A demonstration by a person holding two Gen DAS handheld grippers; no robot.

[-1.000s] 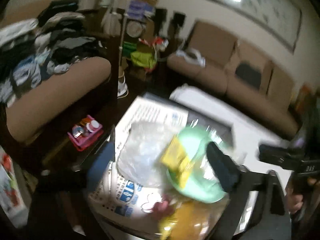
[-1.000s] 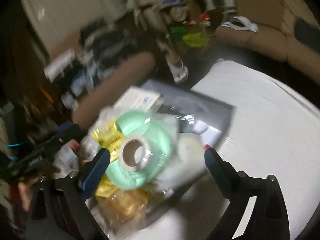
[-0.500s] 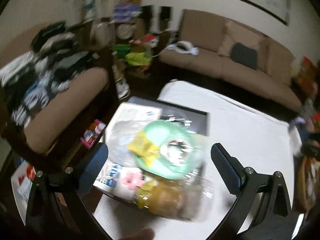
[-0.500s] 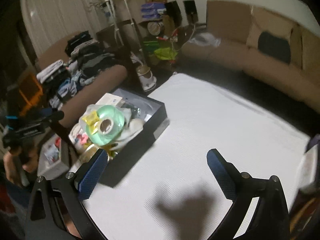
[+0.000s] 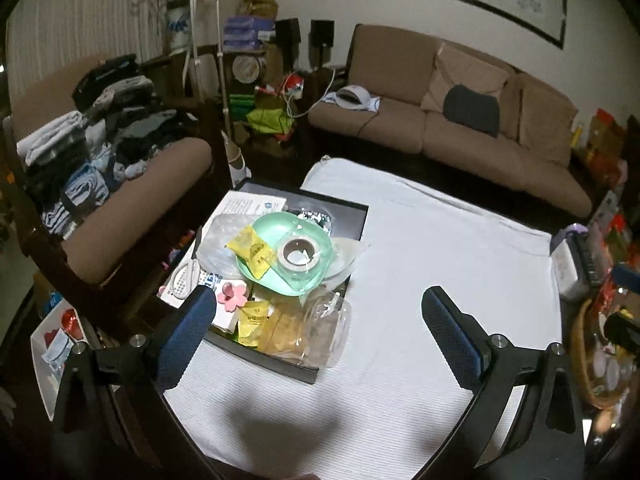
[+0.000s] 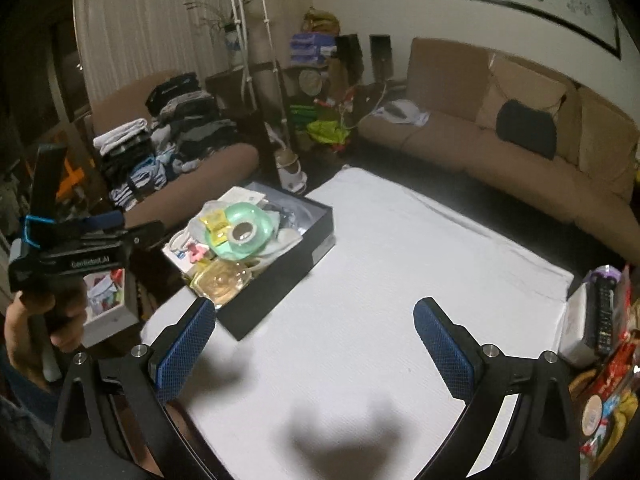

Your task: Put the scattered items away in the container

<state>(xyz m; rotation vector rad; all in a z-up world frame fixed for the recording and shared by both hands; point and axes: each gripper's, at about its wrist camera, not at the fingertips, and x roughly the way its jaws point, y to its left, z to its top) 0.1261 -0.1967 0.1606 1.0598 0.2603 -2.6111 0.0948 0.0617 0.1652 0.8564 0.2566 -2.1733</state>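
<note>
Both grippers pulled back, box full

The left gripper and right gripper now hang wide open, empty, farther from the black box; green dish and tape roll stay inside.

White tabletop lying bare right of the black box, giving open passage. Box standing at the left edge, heaped above its rim; clutter crowding the right edge.

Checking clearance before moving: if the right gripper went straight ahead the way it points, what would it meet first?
Probably the bare white tablecloth: the open right gripper holds nothing, and the black box lies off to its left. Depth is uncertain.
</note>
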